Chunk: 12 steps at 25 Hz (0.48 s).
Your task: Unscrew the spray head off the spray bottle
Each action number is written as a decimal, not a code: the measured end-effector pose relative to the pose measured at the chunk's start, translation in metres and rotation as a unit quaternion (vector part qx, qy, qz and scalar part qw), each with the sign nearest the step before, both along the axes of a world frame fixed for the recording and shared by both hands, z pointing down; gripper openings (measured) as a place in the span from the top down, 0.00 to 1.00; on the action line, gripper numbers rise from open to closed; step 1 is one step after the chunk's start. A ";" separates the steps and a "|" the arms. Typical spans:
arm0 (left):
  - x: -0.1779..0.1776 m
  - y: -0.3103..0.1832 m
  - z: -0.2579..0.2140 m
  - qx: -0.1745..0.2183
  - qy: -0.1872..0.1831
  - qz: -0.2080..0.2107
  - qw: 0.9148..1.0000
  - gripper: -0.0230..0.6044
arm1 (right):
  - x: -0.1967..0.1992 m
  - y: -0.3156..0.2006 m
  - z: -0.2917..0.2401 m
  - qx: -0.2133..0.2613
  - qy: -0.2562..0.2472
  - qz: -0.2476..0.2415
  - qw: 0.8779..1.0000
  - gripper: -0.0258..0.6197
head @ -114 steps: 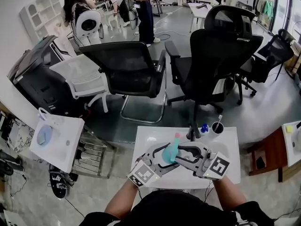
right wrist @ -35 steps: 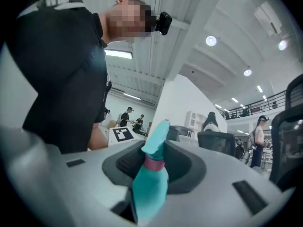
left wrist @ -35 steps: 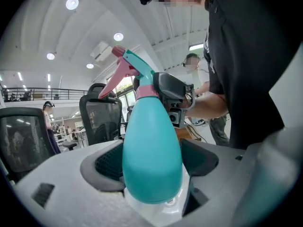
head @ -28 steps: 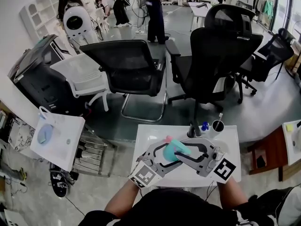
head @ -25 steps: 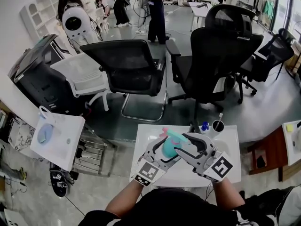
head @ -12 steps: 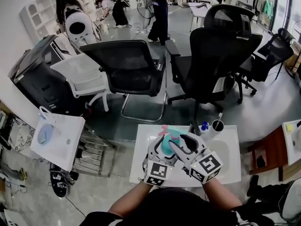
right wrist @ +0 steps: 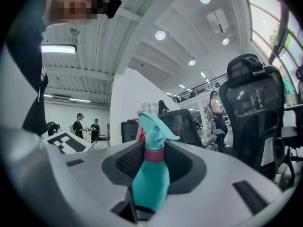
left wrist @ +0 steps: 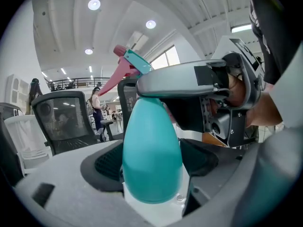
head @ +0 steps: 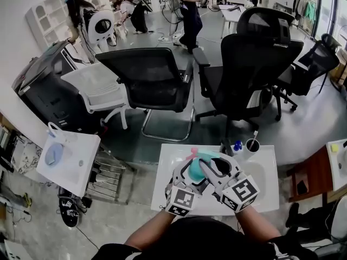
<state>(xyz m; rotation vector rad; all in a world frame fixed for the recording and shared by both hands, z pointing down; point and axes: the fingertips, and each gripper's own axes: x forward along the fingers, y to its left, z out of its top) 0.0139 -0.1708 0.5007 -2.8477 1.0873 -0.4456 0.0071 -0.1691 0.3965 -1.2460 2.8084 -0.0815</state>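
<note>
We are at the gripping stage of the unscrewing: both holds are set and the head is not yet off. Our left tongs stand wide, clamped round the belly of the teal plastic egg-shaped spray bottle. They hold it over the middle of the white counter, with its top pointing to the far side. Our right tongs have just been closing. Their pads now sit on the magenta ring collar at the base of the teal spray head with its pink trigger.

We judge that the next move calls for a roll of the right tongs about the bottle's long axis while the left keeps the body from turning.

The body looks smooth and glossy, tapering to a slim neck, so it may slip in the grip. The collar is a narrow band and gives little to bite on. The head is angular, with a beaked nozzle. The pads are dark and finely textured.
</note>
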 end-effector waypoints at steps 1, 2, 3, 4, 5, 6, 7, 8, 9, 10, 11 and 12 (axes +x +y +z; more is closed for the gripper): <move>0.000 0.002 -0.002 0.001 0.001 0.008 1.000 0.34 | 0.000 0.001 -0.002 0.003 0.001 -0.007 1.000 0.75; 0.000 0.003 -0.005 0.003 0.002 0.016 1.000 0.34 | 0.000 0.003 -0.003 0.005 0.001 -0.014 1.000 0.75; 0.001 0.005 -0.008 0.005 0.003 0.025 1.000 0.34 | -0.001 0.004 -0.004 0.007 0.002 -0.022 1.000 0.75; 0.000 0.008 -0.010 0.006 0.002 0.033 0.999 0.34 | -0.002 0.006 -0.005 0.009 0.002 -0.030 1.000 0.75; 0.000 0.010 -0.010 0.004 0.002 0.042 0.999 0.34 | -0.003 0.009 -0.006 0.011 0.003 -0.038 0.999 0.75; 0.000 0.012 -0.011 0.002 0.005 0.050 0.999 0.34 | -0.003 0.011 -0.007 0.013 0.003 -0.046 0.999 0.75; 0.000 0.014 -0.014 0.004 0.009 0.059 0.998 0.34 | -0.004 0.013 -0.009 0.016 0.004 -0.055 0.998 0.75; 0.001 0.015 -0.018 0.008 0.012 0.067 0.998 0.34 | -0.005 0.015 -0.010 0.021 0.005 -0.066 0.998 0.75; 0.002 0.016 -0.021 0.012 0.014 0.075 0.997 0.34 | -0.006 0.018 -0.012 0.028 0.008 -0.079 0.996 0.75; 0.003 0.017 -0.024 0.016 0.015 0.083 0.996 0.34 | -0.006 0.020 -0.014 0.035 0.011 -0.093 0.995 0.75; 0.005 0.018 -0.026 0.019 0.016 0.092 0.995 0.34 | -0.006 0.023 -0.016 0.043 0.014 -0.107 0.993 0.75; 0.007 0.020 -0.028 0.022 0.017 0.102 0.994 0.34 | -0.005 0.025 -0.019 0.052 0.017 -0.120 0.991 0.75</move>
